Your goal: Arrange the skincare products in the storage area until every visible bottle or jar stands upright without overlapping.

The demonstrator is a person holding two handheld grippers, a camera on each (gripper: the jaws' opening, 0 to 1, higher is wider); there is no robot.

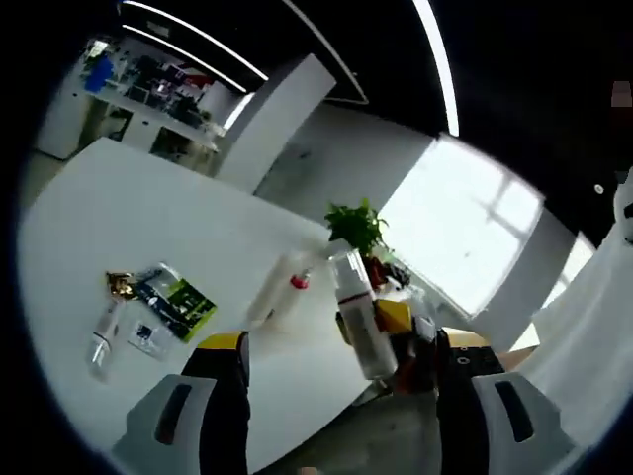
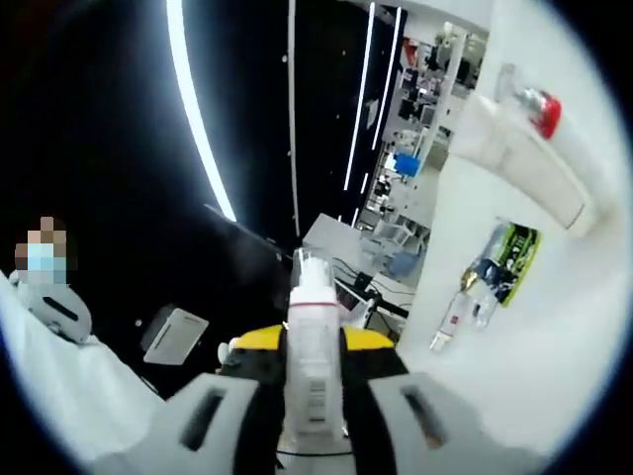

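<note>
In the right gripper view my right gripper point(image 2: 315, 381) is shut on a tall white bottle point(image 2: 313, 327) with a thin red ring, held in the air off the table's edge. The left gripper view shows that bottle point(image 1: 358, 317) tilted, with the right gripper point(image 1: 404, 336) behind it. My left gripper point(image 1: 336, 401) is open with nothing between its jaws, above the table's near edge. A white storage tray point(image 1: 282, 289) on the table holds a red-capped item point(image 1: 300, 282); the tray point(image 2: 529, 163) and red cap point(image 2: 546, 109) also appear in the right gripper view.
A small clear bottle point(image 1: 101, 341) lies flat on the white table point(image 1: 148, 208) beside a green and black sachet point(image 1: 180, 300) and a gold item point(image 1: 120, 284). A potted plant point(image 1: 358, 226) stands at the far edge. A person in white point(image 1: 593, 327) is at the right.
</note>
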